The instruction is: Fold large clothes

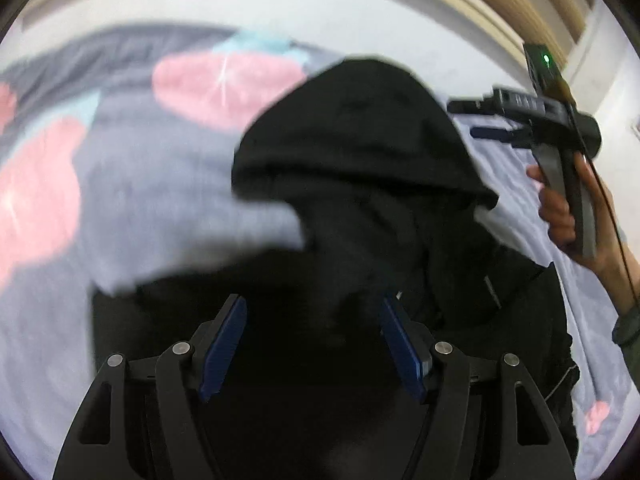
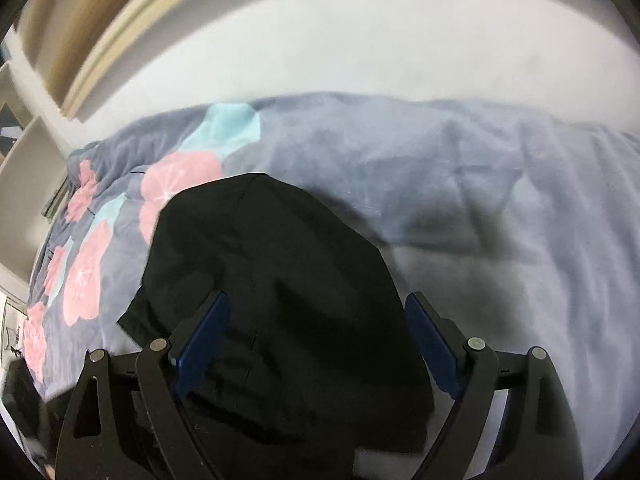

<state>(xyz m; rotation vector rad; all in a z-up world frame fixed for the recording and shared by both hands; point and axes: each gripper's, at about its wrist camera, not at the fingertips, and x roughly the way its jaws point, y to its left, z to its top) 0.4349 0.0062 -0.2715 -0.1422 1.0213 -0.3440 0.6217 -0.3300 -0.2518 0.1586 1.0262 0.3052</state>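
Observation:
A black hooded garment [image 1: 360,152] lies on a grey-lavender bed cover [image 1: 140,184] printed with pink flowers. In the left wrist view, which is blurred, my left gripper [image 1: 312,300] hovers over the garment's dark body with its blue pads [image 1: 224,340] apart and pressing on nothing. A fold of the bed cover overlaps the cloth at the left. My right gripper [image 1: 462,120] shows at the upper right beside the hood, held by a person's hand [image 1: 560,208]. In the right wrist view the right gripper [image 2: 318,294] stands wide open above the hood [image 2: 272,264], its pads clear of the cloth.
A white wall [image 2: 360,40] runs behind the bed, with wooden trim [image 2: 120,32] at the upper left. White shelving [image 2: 24,168] stands at the bed's left side. Plain bed cover [image 2: 500,200] stretches to the right of the garment.

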